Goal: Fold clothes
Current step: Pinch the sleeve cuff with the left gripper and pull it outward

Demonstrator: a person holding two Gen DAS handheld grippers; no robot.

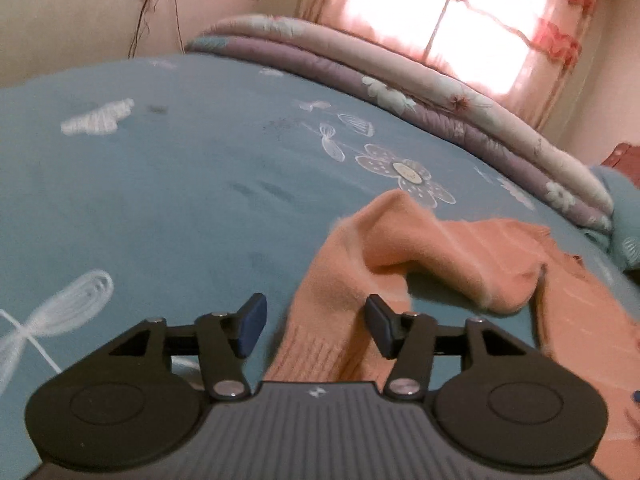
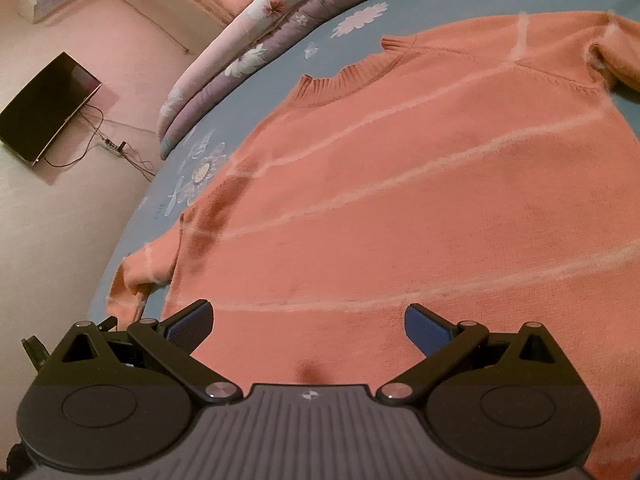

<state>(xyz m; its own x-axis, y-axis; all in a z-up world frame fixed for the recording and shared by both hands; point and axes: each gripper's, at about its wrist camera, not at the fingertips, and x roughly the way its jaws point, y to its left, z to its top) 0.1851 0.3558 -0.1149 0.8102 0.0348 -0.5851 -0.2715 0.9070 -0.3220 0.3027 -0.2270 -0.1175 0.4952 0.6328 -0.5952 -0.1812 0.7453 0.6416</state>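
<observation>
Sweater (image 2: 400,200) lay flat across the bed (image 1: 160,200). The left gripper (image 1: 316,326) stood half open astride the ribbed cuff (image 1: 320,348), pinching nothing; the right gripper (image 2: 308,328) gaped empty over the hem. Soft, light, floppy knit: best gripped at cuff or hem.

Fuzzy orange knit sweater (image 2: 400,184), ribbed at collar; smooth matt printed cotton bedsheet (image 1: 160,200); quilted cloth comforter (image 1: 440,96), upper right.

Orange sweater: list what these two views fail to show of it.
- Sweater hem: right wrist view, hidden beneath the right gripper body.
- Sleeve cuff end: left wrist view, runs under the left gripper.
- Far sleeve: right wrist view, cut off by the right edge.
</observation>
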